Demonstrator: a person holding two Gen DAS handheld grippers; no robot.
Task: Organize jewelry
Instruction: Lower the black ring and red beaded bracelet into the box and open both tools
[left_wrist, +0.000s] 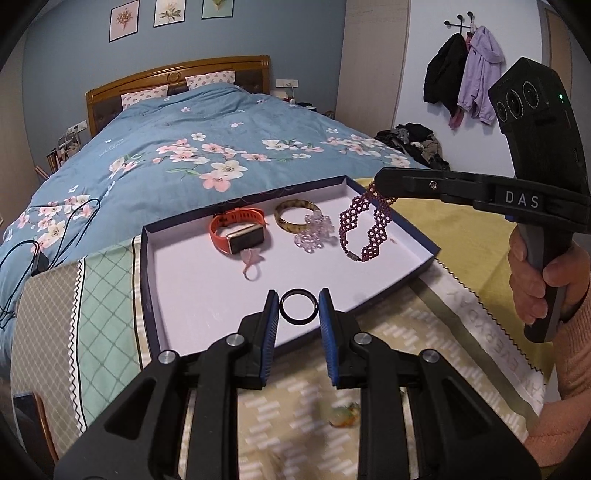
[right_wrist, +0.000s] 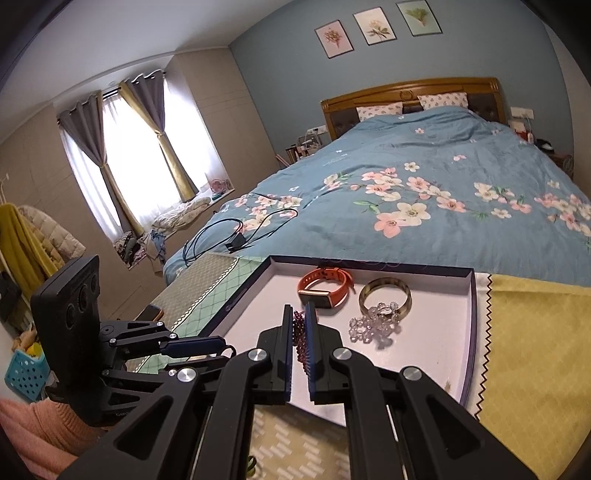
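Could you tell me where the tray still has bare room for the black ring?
The tray's near-left floor, between the watch and the near wall, is bare. The far half is crowded: watch, bangle, crystal beads, purple bracelet.

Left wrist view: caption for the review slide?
Left tool grips black ring above tray; right tool dangles beaded bracelet.

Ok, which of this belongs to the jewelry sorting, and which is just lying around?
Job:
tray
black ring in left tool
garnet bracelet in right tool
orange watch
bangle
crystal bracelet
pink ring

Lying about:
cables
jackets
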